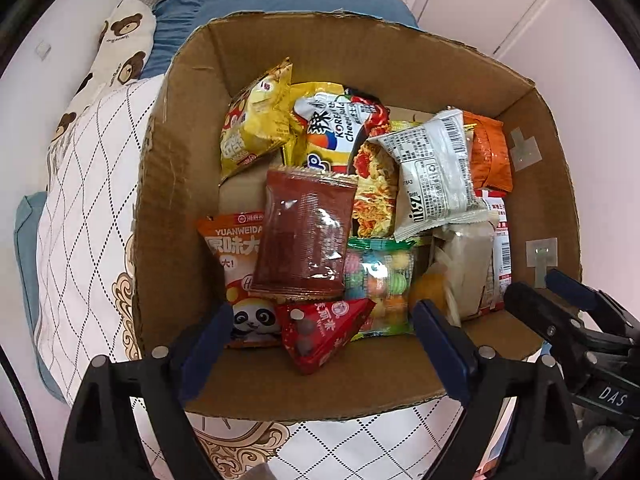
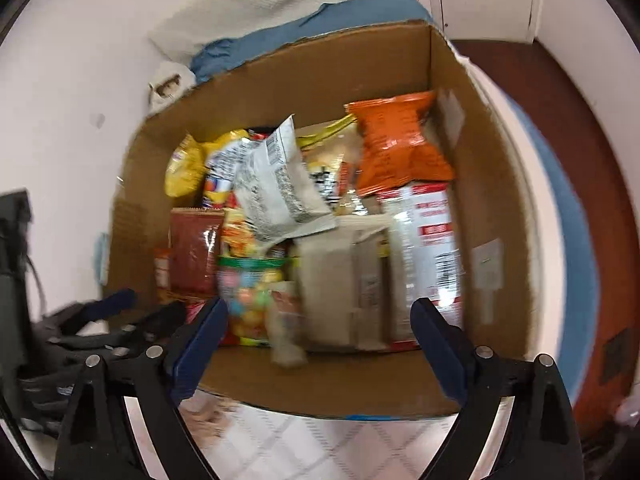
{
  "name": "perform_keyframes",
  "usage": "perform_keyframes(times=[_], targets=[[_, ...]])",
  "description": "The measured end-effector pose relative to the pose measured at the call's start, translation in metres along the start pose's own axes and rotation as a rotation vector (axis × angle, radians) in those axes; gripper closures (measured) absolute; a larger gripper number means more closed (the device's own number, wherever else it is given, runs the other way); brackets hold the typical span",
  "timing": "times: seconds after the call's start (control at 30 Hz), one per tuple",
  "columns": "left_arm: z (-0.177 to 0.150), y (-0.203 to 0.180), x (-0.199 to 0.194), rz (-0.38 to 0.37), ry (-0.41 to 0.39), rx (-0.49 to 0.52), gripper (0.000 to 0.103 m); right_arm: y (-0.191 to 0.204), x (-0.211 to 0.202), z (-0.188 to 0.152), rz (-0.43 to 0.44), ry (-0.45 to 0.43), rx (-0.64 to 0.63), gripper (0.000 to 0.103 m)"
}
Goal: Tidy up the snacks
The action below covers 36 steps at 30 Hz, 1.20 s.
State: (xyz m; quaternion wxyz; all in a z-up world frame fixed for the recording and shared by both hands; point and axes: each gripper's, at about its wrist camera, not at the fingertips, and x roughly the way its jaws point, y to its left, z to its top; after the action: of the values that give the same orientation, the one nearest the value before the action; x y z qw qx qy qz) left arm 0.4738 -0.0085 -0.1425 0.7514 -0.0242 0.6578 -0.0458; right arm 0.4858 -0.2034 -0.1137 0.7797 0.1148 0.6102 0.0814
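An open cardboard box on the bed holds several snack packs: a dark red pouch, a red triangular pack, a candy bag, a white pack, an orange bag and a yellow bag. My left gripper is open and empty over the box's near edge. My right gripper is open and empty, also over the near edge; it shows at the right in the left wrist view. A small pale packet is blurred between its fingers.
The box sits on a white quilted bedspread. A bear-print pillow and a blue blanket lie behind it. A white wall stands at the back right. Brown floor shows to the right.
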Motion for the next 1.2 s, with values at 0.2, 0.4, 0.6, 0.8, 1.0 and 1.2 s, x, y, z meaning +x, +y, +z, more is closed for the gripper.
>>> perform_keyframes(times=[0.2, 0.4, 0.6, 0.8, 1.0, 1.2], targets=[[-0.001, -0.002, 0.001, 0.029, -0.016, -0.001, 0.011, -0.002, -0.005, -0.001, -0.167, -0.016, -0.056, 0.005], [-0.001, -0.003, -0.004, 0.041, -0.042, -0.004, 0.011, -0.006, -0.008, -0.002, -0.210, -0.020, -0.068, 0.004], [-0.003, -0.005, -0.011, 0.044, -0.063, 0.001, 0.011, -0.004, -0.017, -0.003, -0.228, -0.037, -0.077, 0.004], [-0.007, -0.008, -0.025, 0.047, -0.098, 0.005, 0.011, 0.001, -0.032, -0.005, -0.227, -0.070, -0.091, 0.004], [-0.021, -0.012, -0.055, 0.055, -0.181, 0.015, 0.011, 0.009, -0.056, -0.015, -0.224, -0.131, -0.113, 0.003], [-0.049, -0.015, -0.090, 0.077, -0.282, 0.030, 0.011, 0.015, -0.093, -0.037, -0.212, -0.220, -0.119, 0.003]])
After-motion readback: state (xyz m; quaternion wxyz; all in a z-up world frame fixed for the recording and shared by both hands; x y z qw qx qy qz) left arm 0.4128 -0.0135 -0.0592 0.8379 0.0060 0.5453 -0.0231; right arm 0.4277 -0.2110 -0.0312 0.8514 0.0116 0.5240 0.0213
